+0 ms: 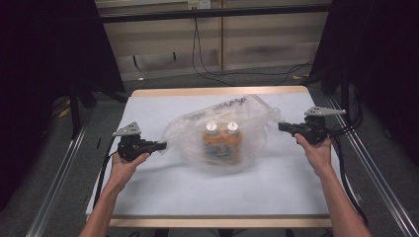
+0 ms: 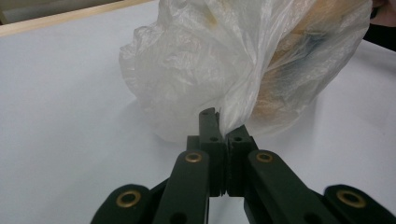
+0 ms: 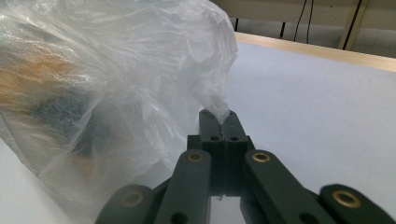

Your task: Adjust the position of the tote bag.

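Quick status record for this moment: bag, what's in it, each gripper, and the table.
bag: clear plastic bag in the middle of the table, stretched between the two grippers
contents: two orange bottles with white caps, side by side inside the bag
left gripper: jaws shut on the bag's left edge, film pinched between them
right gripper: jaws shut on the bag's right edge
table: white top with a wooden rim
bag contact: whether its underside rests on the table, cannot tell
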### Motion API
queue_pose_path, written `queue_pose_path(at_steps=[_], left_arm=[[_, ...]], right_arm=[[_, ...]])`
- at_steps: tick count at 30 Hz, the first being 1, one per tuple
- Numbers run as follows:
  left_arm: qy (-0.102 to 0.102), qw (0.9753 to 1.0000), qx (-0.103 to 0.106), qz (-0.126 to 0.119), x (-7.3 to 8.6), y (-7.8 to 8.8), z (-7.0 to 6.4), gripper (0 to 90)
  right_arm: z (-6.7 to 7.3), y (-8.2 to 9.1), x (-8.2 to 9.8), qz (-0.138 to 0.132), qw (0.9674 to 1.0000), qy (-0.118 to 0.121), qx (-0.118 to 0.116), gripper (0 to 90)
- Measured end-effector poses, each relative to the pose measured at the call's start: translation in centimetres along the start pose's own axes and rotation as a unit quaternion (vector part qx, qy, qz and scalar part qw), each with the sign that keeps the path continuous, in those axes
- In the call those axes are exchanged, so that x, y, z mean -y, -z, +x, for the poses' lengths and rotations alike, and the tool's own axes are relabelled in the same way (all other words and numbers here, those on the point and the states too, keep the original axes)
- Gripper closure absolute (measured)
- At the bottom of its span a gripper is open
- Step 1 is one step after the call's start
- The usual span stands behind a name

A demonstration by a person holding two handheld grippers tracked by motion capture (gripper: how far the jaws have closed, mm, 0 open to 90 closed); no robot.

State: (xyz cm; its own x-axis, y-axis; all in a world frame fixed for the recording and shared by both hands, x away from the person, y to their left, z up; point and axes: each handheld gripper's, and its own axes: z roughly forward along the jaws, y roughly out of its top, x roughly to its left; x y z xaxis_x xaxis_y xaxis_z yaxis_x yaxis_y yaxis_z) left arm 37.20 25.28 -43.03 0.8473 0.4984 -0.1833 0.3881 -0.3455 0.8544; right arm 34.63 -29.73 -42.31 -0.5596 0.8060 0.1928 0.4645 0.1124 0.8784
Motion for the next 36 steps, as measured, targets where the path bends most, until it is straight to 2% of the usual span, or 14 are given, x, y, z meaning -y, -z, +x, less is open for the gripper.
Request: queue_pose_path(at_steps=[4, 6, 9, 12, 14, 17, 22, 23, 24, 27, 28, 32, 35, 36], left_arm=[[0.004, 0.9996, -0.005, -0.028, -0.3, 1.2, -0.2, 84.4], [0.007, 0.9987, -0.003, -0.051, -0.6, 2.0, -0.4, 83.7], [0.0, 0.9973, -0.018, -0.072, -1.2, 3.3, -1.0, 79.2], [-0.003, 0.9953, -0.034, -0.091, -1.7, 4.5, -1.7, 68.6], [0.005, 0.994, -0.046, -0.1, -2.0, 5.4, -2.0, 59.4], [-0.005, 0.9924, -0.056, -0.109, -2.4, 6.6, -2.6, 55.2], [-0.032, 0.9878, -0.059, -0.14, -4.1, 8.2, -4.3, 53.2], [-0.041, 0.9878, -0.045, -0.144, -4.4, 8.2, -4.8, 53.8], [-0.044, 0.9879, -0.047, -0.141, -4.6, 8.0, -5.1, 55.2], [-0.065, 0.9896, -0.021, -0.127, -5.1, 6.3, -6.2, 58.1], [-0.065, 0.9901, -0.02, -0.123, -5.1, 5.8, -6.4, 58.1], [-0.067, 0.9918, 0.008, -0.109, -5.7, 2.8, -7.0, 59.6], [-0.074, 0.9923, 0.018, -0.097, -6.3, 0.6, -7.6, 60.3], [-0.075, 0.9923, 0.02, -0.097, -6.5, 0.1, -7.8, 60.3]], right_arm=[[0.2, 0.7, -0.4, -0.02, 0.9998, 0.003, 0.002, 89.1], [0.2, 1.5, -0.7, -0.037, 0.9993, 0.003, 0.002, 86.0], [0.4, 2.8, -1.2, -0.059, 0.9983, 0.0, 0.001, 77.6], [0.9, 4.1, -1.7, -0.07, 0.9975, 0.009, 0.004, 69.1], [1.4, 4.8, -2.1, -0.07, 0.9974, 0.019, 0.007, 64.0], [2.0, 6.2, -2.8, -0.078, 0.9964, 0.029, 0.015, 56.6], [3.1, 7.9, -4.4, -0.104, 0.9935, 0.045, 0.012, 53.5], [3.5, 8.2, -4.8, -0.106, 0.993, 0.051, 0.013, 53.3], [3.9, 8.4, -5.2, -0.111, 0.9923, 0.055, 0.005, 54.8], [5.0, 8.4, -5.7, -0.11, 0.9914, 0.072, -0.008, 60.6], [5.5, 8.3, -5.7, -0.106, 0.9913, 0.077, -0.016, 61.4], [6.7, 7.7, -5.5, -0.096, 0.9908, 0.087, -0.039, 67.6], [7.4, 6.9, -5.3, -0.085, 0.9906, 0.094, -0.051, 70.0], [7.6, 6.8, -5.3, -0.086, 0.9905, 0.097, -0.047, 70.1]])
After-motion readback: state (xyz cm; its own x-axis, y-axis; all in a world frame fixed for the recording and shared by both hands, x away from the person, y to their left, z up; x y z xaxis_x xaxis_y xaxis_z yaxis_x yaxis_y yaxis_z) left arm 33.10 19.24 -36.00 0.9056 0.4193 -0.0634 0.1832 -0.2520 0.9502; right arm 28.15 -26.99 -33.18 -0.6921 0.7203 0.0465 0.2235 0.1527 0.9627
